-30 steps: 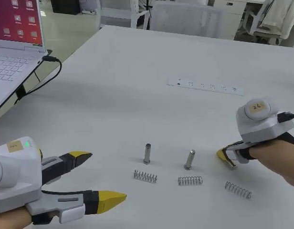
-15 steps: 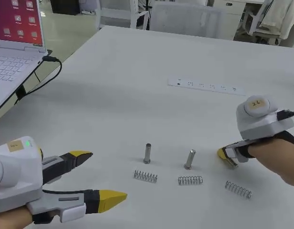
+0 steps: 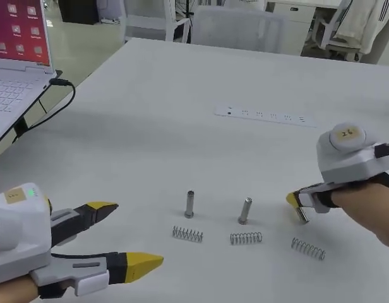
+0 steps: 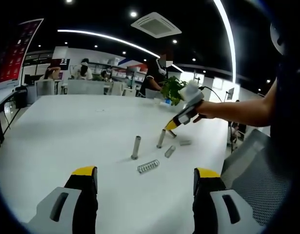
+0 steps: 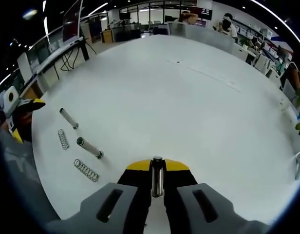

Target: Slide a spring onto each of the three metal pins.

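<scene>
My left tongs (image 3: 124, 233): low at the near left of the table (image 3: 150, 132). The jaws stand wide apart with nothing between them, and the yellow tips point toward the row of pins and springs.
My right tongs (image 3: 299, 205): at the right end of that row, jaws closed on the third pin (image 5: 157, 183).
Third pin: clamped between my yellow tips, running straight along the jaws in the right gripper view. In the head view its lower end sits at the tabletop, and I cannot tell whether it touches.
Left pin (image 3: 189, 204): stands upright on the table, free of both tongs and bare.
Middle pin (image 3: 245, 210): stands on the table just right of the left pin, apart from it, also bare.
Left spring (image 3: 187, 234): lies on its side just in front of the left pin, on my side of it.
Middle spring (image 3: 246, 238): lies on its side just in front of the middle pin.
Right spring (image 3: 307, 248): lies at a slant on the table, nearer me than my right tongs and close below them.
Row: three springs in a line, each apart from its neighbour.
Power strip (image 3: 267, 116): white, flat on the table, well beyond the pins.
Laptop (image 3: 11, 63): open at the far left, its screen red.
Cable (image 3: 52, 107): black, running from the laptop's side and down past the table edge.
</scene>
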Motion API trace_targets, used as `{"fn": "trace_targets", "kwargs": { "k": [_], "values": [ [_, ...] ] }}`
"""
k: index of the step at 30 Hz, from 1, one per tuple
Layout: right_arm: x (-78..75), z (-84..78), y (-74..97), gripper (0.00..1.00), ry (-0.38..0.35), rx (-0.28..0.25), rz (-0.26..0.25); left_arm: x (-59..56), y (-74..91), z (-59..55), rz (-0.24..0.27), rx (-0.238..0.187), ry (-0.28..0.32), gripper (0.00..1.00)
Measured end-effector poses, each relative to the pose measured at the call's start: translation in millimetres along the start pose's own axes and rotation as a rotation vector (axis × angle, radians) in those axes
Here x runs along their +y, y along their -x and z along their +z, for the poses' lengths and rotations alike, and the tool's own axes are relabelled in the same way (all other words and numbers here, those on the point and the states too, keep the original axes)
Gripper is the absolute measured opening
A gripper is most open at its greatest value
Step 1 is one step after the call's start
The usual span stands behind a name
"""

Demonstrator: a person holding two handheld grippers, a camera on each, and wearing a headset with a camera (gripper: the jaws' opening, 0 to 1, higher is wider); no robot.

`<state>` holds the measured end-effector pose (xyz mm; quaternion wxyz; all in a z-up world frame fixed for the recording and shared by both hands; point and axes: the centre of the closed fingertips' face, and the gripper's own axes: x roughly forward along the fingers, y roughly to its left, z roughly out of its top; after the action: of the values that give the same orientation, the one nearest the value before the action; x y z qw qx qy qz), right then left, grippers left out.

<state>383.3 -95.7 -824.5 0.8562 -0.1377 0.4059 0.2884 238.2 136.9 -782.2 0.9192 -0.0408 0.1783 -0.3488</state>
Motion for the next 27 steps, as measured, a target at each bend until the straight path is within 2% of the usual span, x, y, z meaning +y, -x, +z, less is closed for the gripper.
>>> {"fn": "trace_targets", "kwargs": {
  "k": [13, 27],
  "values": [
    [0.2, -6.5, 22.2, 0.05, -0.004, -0.045, -0.017, -2.1, -1.4, 0.7, -0.007, 0.003, -0.009, 0.77],
    [1.7, -17.3, 33.3, 0.05, -0.012, -0.061, -0.018, -3.8, -2.5, 0.1, -0.014, 0.009, -0.016, 0.77]
  ]
}}
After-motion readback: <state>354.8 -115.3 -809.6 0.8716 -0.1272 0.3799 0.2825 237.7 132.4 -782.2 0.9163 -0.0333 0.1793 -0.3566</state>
